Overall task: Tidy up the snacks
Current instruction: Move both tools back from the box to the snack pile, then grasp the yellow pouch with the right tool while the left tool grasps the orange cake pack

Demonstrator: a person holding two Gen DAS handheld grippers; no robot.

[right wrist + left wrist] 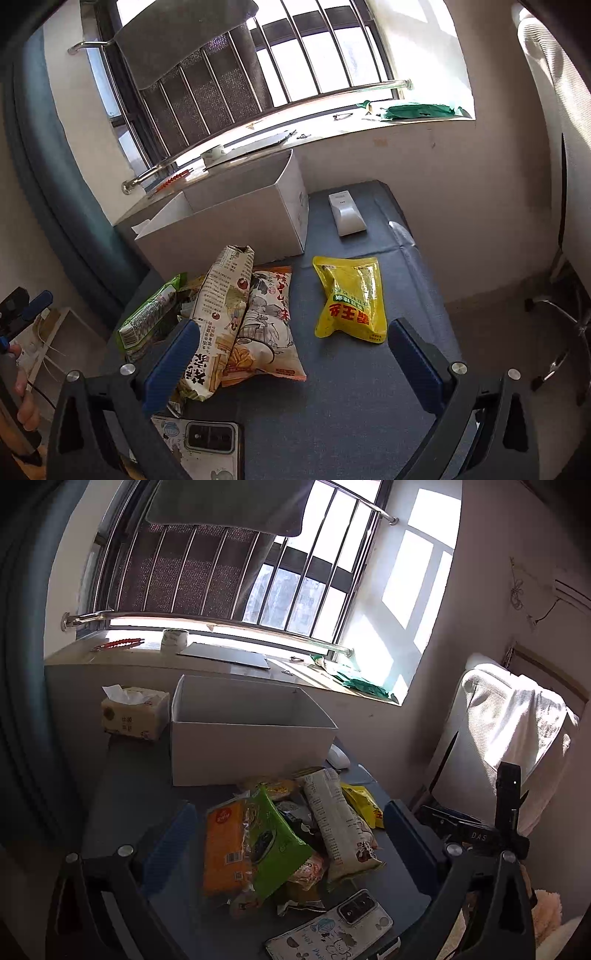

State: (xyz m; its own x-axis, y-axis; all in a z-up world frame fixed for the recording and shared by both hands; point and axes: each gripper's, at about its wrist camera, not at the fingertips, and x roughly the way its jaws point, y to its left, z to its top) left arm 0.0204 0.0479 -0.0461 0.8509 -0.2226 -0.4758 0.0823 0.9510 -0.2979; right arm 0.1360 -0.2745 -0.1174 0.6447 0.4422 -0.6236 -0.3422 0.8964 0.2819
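Phone point(332, 928) nearest, left hand-held gripper point(291, 834) spread wide over snack pile point(280, 834), right hand-held gripper point(291, 354) spread, holding nothing

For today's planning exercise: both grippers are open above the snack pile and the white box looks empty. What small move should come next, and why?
Probably lower the right gripper onto the yellow packet. It lies alone on the table, apart from the heaped snacks, so open fingers can close on it cleanly before carrying it to the white box.
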